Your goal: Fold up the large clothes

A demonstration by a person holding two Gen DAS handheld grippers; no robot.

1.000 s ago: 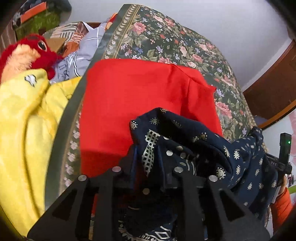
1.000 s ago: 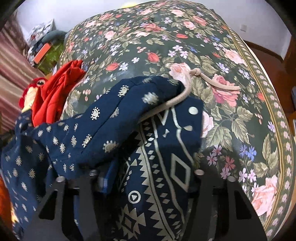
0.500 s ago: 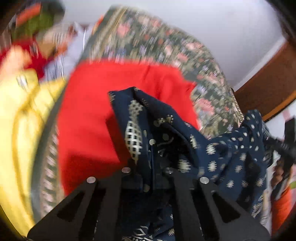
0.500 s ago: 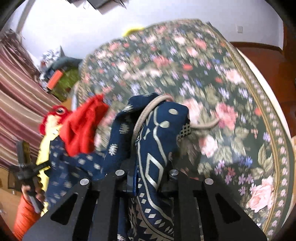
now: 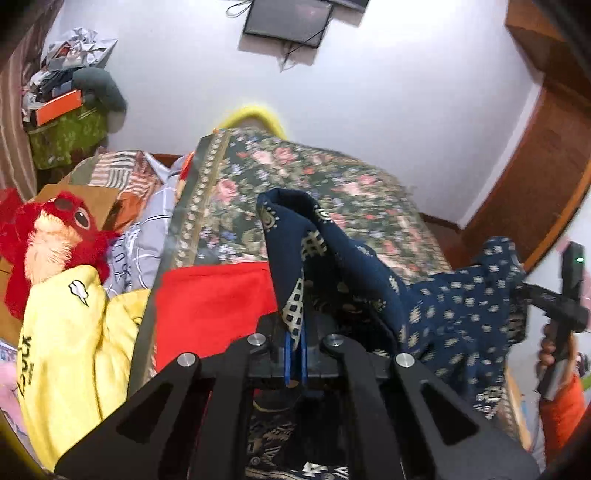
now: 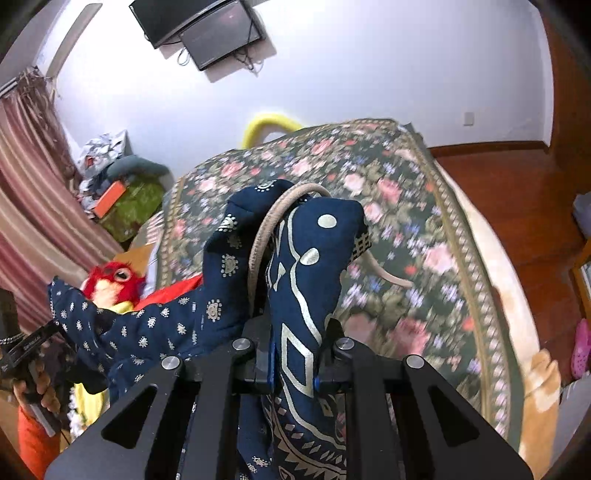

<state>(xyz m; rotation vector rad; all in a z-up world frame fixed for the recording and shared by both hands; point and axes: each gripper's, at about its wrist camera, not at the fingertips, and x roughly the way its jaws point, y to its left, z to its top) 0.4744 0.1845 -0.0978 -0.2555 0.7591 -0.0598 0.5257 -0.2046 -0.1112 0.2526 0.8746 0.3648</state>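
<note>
The left gripper (image 5: 294, 341) is clenching a thin fold of the navy patterned garment (image 5: 369, 280), its blue-edged fingers (image 5: 288, 350) pressed almost together on the cloth. The right gripper (image 6: 293, 363) is gripping another part of the same garment (image 6: 310, 266), a thicker bunch printed with pale diamonds and dots, with a beige drawstring (image 6: 266, 229) looping over the top. The garment is hanging between the two grippers, held up above the bed (image 6: 406, 192) with its floral cover, and its loose middle is sagging. Under it on the bed a red cloth (image 5: 214, 306) is lying flat. Beside that a yellow garment (image 5: 70, 350) is showing a small lightning-bolt print and dark lettering along its edge, too cut off to read. A red plush toy (image 5: 48, 236) is sitting above it. In each wrist view a hand (image 6: 35, 391) in an orange sleeve is holding the other gripper's handle. A dark screen (image 6: 207, 29) is hanging on the white wall.
</note>
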